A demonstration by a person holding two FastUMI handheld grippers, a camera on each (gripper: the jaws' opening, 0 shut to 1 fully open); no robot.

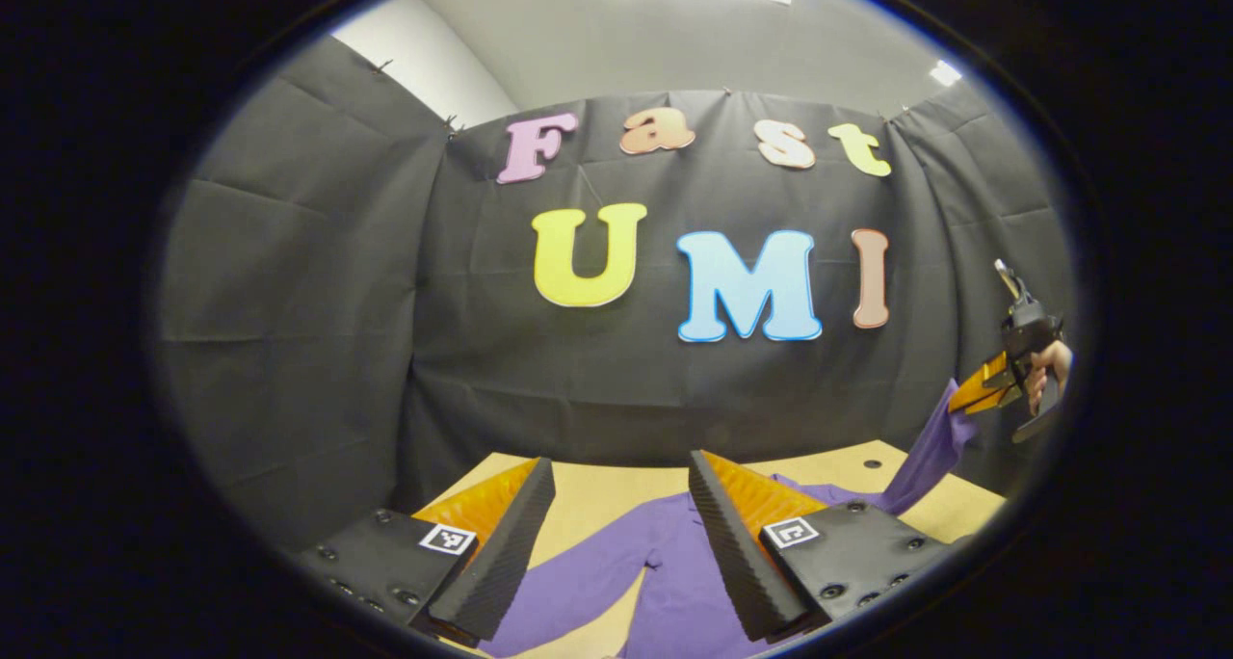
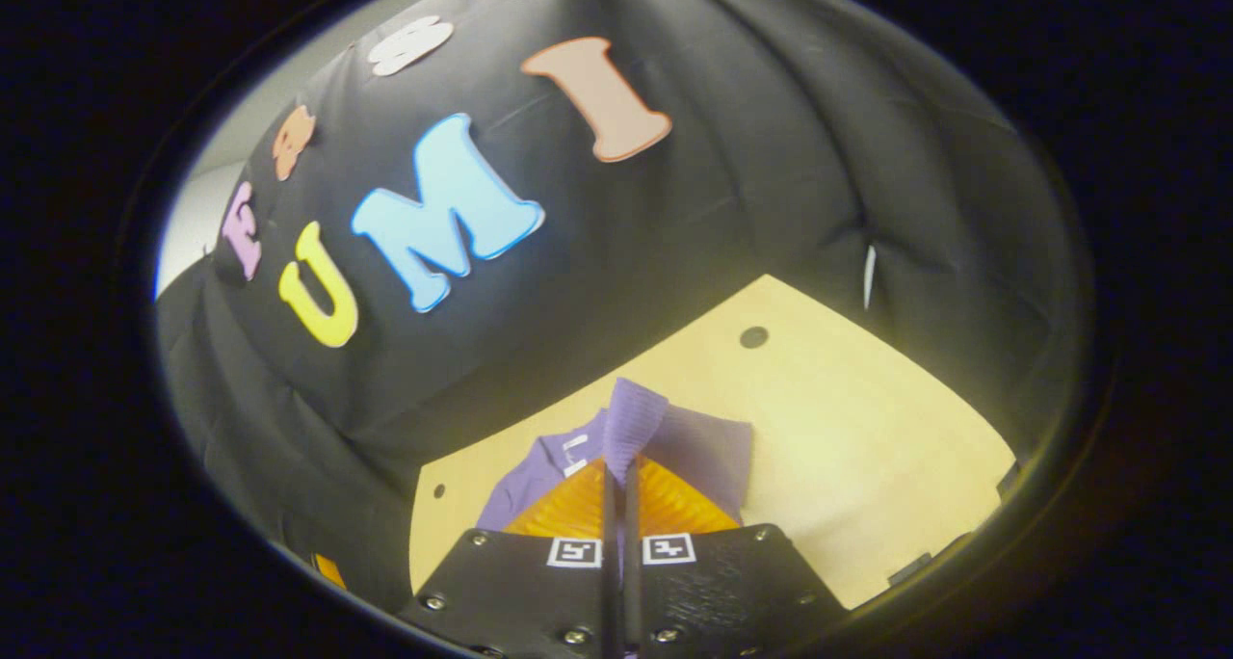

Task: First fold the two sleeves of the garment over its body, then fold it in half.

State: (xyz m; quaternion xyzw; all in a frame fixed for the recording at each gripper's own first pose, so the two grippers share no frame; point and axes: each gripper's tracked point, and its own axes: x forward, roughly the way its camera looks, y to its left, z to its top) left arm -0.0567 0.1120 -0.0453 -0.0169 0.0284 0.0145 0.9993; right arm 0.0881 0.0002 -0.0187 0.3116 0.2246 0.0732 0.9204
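Observation:
A purple long-sleeved garment (image 1: 674,563) lies on the light wooden table (image 1: 597,495). My left gripper (image 1: 621,476) hovers open above the garment's body, with nothing between its fingers. At the far right of the left gripper view, my right gripper (image 1: 975,389) holds one purple sleeve (image 1: 930,452) lifted off the table, stretched up from the body. In the right gripper view my right gripper (image 2: 621,471) is shut on the sleeve's ribbed cuff (image 2: 631,418), which sticks out past the fingertips. Below it lies the garment's collar end (image 2: 549,466) with a white tag.
The black cloth booth wall (image 1: 318,331) rises behind and beside the table. In the right gripper view bare tabletop (image 2: 867,428) spreads to the right of the garment, with a small dark hole (image 2: 753,336) near the back edge. A hand (image 1: 1050,370) holds the right gripper.

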